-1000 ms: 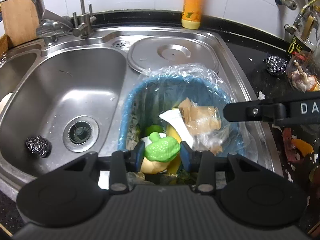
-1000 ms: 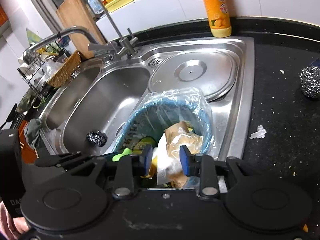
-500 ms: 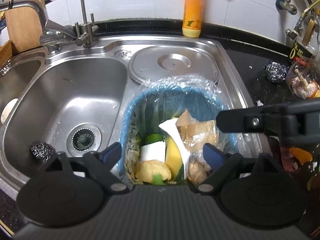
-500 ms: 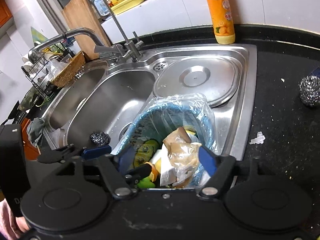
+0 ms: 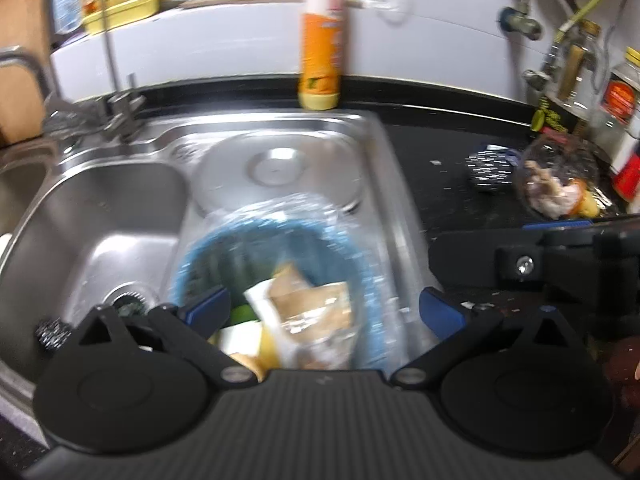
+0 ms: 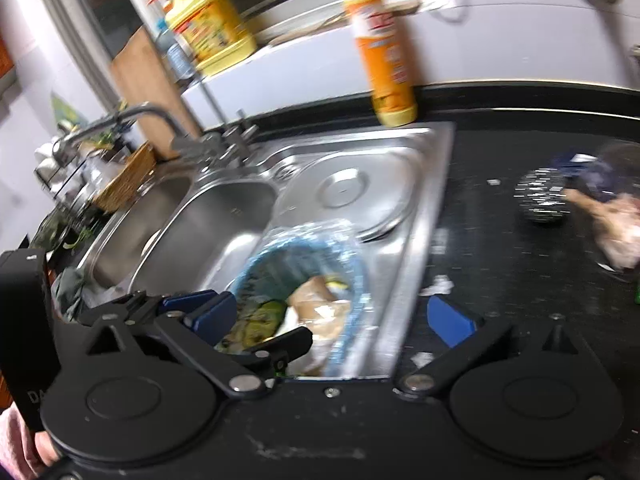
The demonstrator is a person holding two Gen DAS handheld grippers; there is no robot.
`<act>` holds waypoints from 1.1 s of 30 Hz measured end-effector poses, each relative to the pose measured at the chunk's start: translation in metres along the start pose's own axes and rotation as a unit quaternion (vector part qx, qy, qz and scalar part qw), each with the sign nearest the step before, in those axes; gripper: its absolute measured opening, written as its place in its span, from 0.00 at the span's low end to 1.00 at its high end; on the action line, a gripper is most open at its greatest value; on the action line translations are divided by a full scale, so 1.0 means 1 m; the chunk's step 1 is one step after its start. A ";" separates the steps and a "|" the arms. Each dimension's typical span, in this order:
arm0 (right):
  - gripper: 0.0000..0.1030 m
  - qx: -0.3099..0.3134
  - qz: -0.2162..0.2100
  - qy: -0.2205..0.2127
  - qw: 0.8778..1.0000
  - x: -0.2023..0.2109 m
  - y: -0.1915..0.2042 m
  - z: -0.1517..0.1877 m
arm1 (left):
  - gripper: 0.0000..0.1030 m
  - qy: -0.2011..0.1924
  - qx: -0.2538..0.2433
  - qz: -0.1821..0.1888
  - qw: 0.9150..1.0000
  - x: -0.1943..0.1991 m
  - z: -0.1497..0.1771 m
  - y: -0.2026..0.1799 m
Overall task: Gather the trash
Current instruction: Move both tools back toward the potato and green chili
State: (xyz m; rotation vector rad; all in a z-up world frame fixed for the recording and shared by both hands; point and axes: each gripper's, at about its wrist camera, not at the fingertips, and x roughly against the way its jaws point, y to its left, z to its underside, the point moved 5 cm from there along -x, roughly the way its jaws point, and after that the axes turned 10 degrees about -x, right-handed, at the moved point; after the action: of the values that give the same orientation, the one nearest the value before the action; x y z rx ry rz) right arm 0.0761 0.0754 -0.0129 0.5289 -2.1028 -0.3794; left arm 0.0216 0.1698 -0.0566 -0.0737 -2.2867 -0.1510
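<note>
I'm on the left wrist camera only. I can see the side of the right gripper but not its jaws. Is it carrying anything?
Observer: No. The right gripper has just been opening its jaws. They stand wide apart with nothing between the pads, above the near side of the blue bin.
Operator: Any trash on the counter close to the sink?
Observer: Yes. A crumpled white scrap lies on the black counter, just right of the sink edge. In your view the right gripper hides it.
Operator: What's beyond the sink's left end?
Observer: A wicker basket, with a wire dish rack beside it.
</note>
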 end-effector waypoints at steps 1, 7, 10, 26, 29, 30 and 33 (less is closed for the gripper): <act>1.00 -0.006 0.004 -0.004 1.000 0.005 -0.007 -0.001 | 1.00 -0.002 -0.007 0.004 1.000 0.000 -0.004 -0.008; 1.00 -0.045 0.029 -0.029 0.998 0.031 -0.053 -0.001 | 1.00 -0.006 -0.045 0.029 0.999 -0.006 -0.019 -0.054; 1.00 -0.067 0.042 -0.039 0.996 0.043 -0.078 0.000 | 1.00 -0.007 -0.063 0.040 0.997 -0.011 -0.026 -0.077; 1.00 -0.148 0.099 -0.071 0.981 0.095 -0.206 0.000 | 1.00 0.001 -0.113 0.081 0.990 -0.037 -0.050 -0.181; 1.00 -0.155 0.110 -0.075 0.979 0.100 -0.224 0.000 | 1.00 0.003 -0.113 0.086 0.990 -0.046 -0.055 -0.197; 1.00 -0.158 0.113 -0.076 0.978 0.101 -0.230 -0.001 | 1.00 0.003 -0.112 0.087 0.990 -0.048 -0.057 -0.202; 0.99 -0.162 0.117 -0.075 0.977 0.103 -0.248 -0.004 | 1.00 0.007 -0.105 0.092 0.990 -0.057 -0.063 -0.216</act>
State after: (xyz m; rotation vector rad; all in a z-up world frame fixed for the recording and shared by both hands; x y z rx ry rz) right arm 0.0839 -0.1904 -0.0512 0.0618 -2.1607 -0.6255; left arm 0.0833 -0.0528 -0.0766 -0.3898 -2.2297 -0.2949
